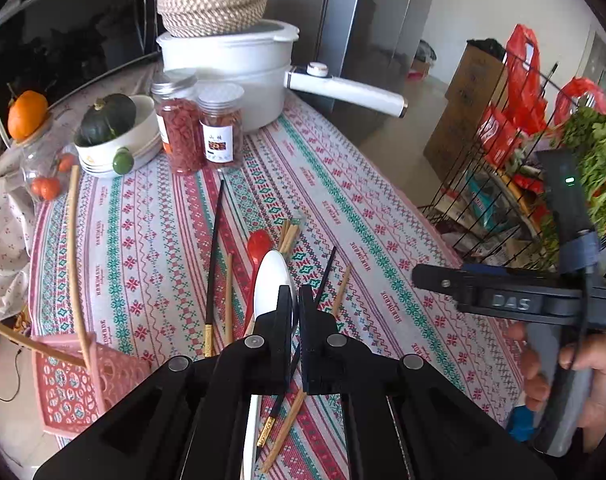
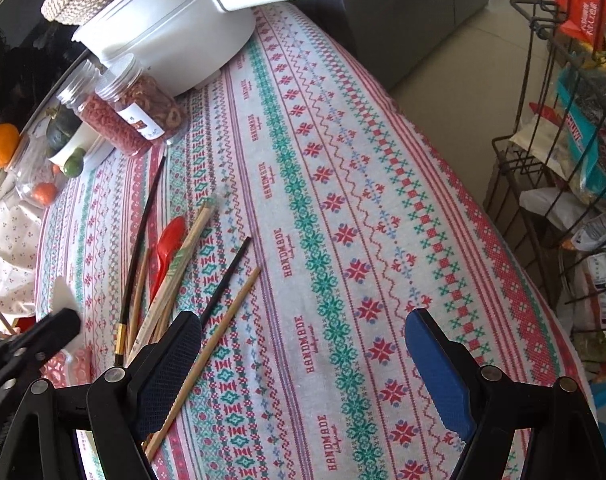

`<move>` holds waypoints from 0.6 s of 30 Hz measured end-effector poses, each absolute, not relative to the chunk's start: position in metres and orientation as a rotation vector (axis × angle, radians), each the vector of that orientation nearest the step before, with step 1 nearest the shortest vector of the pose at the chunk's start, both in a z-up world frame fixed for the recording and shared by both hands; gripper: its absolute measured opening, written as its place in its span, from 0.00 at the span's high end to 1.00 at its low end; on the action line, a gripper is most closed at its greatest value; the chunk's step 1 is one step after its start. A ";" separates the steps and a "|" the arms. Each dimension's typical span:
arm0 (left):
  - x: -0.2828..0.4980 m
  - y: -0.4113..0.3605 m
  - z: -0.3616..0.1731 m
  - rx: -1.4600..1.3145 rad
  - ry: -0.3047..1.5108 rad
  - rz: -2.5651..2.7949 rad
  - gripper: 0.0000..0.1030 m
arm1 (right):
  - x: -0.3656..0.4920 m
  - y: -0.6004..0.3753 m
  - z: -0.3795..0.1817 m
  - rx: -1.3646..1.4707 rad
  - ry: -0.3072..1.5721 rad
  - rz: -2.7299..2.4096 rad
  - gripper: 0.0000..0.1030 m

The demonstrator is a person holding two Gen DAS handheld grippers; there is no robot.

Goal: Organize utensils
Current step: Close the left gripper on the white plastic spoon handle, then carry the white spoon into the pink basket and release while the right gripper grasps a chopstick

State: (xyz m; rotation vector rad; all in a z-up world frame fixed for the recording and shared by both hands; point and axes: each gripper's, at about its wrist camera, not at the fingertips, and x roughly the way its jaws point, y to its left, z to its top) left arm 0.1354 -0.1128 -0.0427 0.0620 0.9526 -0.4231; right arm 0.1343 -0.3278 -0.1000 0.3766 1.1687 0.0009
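From the left wrist camera, the left gripper (image 1: 295, 304) is sitting at six o'clock with its fingers pinched narrow around a white spoon (image 1: 271, 280), the bowl poking out ahead toward twelve and the handle running back beneath the gripper body. Just beyond the bowl, a red spoon (image 1: 258, 245) is lying on the patterned tablecloth (image 1: 363, 208), with a wrapped bundle of chopsticks (image 1: 289, 235) beside it at one o'clock. A long black chopstick (image 1: 215, 256) is stretching away at eleven o'clock, and a second black chopstick (image 1: 323, 276) is angling off at one o'clock. A pink basket (image 1: 69, 384) is sitting at eight o'clock at the table's edge. Far back at twelve, a white pot (image 1: 231, 68) is carrying a woven basket (image 1: 213, 2), with two jars (image 1: 199, 128) in front. At three o'clock the right gripper (image 1: 515, 300) is showing side-on in a hand (image 1: 583, 380).

Over to the right wrist camera: the right gripper (image 2: 303, 340) is hanging wide apart above the tablecloth (image 2: 383, 240), gripping nothing. A bamboo chopstick (image 2: 207, 360) is running past its left finger at seven o'clock. The loose utensils are clustering at nine o'clock: red spoon (image 2: 169, 248), chopstick bundle (image 2: 179, 272), black chopstick (image 2: 141, 240). The left gripper (image 2: 31, 344) is edging in at eight o'clock, the white spoon (image 2: 63, 292) just peeking above it.
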 end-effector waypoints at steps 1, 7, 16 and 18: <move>0.129 -0.106 -0.039 0.045 0.936 -0.428 0.98 | 0.136 -0.323 -0.104 0.365 1.181 0.001 0.15; 0.107 -0.074 -0.029 -0.005 0.891 -0.441 0.98 | 0.144 -0.300 -0.135 0.330 1.272 -0.005 0.15; 0.088 -0.047 -0.028 -0.014 0.888 -0.467 0.98 | 0.153 -0.269 -0.158 0.306 1.327 -0.037 0.16; 0.085 -0.041 -0.027 -0.017 0.888 -0.465 0.98 | 0.156 -0.263 -0.163 0.286 1.341 -0.053 0.20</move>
